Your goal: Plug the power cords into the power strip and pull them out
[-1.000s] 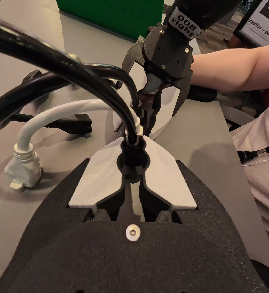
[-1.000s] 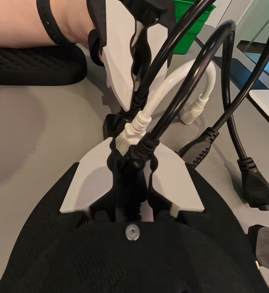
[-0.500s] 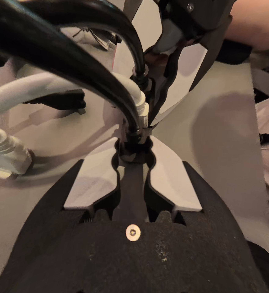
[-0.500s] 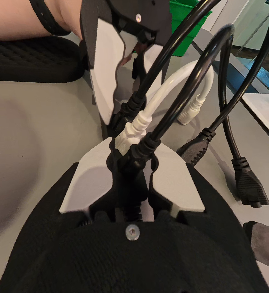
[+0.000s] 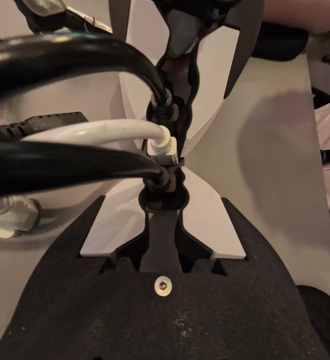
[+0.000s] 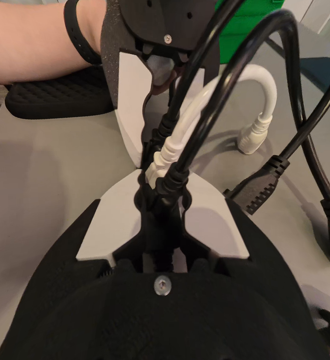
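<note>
Left wrist view, nearest first: the left gripper (image 5: 163,191) has its white fingers clamped on a black plug (image 5: 161,183), whose thick black cord (image 5: 63,167) sweeps off to the left. Just beyond stands a white plug (image 5: 163,149) with a white cord (image 5: 94,132) bending left. Beyond that a second black plug (image 5: 163,109) sits between the fingers of the right gripper (image 5: 176,124), which reaches down from the top edge. The three plugs stand in a row, close together. The power strip beneath them is hidden, so I cannot tell how deep they sit. This view is blurred and dim. At the left edge of the grey table (image 5: 267,155) lie a loose white connector (image 5: 10,220) and a loose black connector (image 5: 41,124).

Right wrist view shows the same row from the opposite end, sharper. Here the right gripper (image 6: 161,188) is closed around its black plug (image 6: 170,187), the white plug (image 6: 160,161) follows, and the left gripper (image 6: 150,148) comes down over the far plug (image 6: 160,132). Only this view shows the white cord (image 6: 257,81) arching over to its other end (image 6: 254,136) on the table (image 6: 53,155), two black connectors (image 6: 257,191) toward the right edge, a bare forearm (image 6: 30,41) with a black wristband (image 6: 78,37) resting on a black padded rest (image 6: 59,101) at far left, and a green bin (image 6: 244,33) at the far edge.
</note>
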Motion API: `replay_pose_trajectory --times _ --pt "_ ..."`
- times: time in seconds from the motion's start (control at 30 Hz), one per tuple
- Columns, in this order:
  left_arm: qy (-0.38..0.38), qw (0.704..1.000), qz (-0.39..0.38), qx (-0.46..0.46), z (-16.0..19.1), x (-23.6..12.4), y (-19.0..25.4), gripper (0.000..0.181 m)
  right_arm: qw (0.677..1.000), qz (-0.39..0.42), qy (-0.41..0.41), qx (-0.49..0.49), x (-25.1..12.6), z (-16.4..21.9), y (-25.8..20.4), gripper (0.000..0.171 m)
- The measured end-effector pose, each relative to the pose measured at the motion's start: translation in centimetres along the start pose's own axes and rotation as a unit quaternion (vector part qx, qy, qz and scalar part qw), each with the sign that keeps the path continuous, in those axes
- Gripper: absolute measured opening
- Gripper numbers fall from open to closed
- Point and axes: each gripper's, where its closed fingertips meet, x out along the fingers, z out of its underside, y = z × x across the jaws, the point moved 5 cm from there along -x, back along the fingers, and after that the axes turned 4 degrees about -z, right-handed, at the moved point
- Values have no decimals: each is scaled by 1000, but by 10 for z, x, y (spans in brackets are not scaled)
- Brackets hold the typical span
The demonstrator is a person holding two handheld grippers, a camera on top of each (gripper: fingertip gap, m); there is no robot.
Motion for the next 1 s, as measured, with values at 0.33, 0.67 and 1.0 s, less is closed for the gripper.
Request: replay_pose_trajectory --times 0.33,0.67,1.0 --pt "-18 998 -35 57 1 0 6 26 997 -10 -76 -20 5 12 -10 43" --pt "-21 993 -61 96 4 1 13 26 1000 -13 -12 -19 2 -1 -14 28" --pt "-16 993 -60 100 4 2 14 26 999 8 -35 -35 3 2 -17 27"
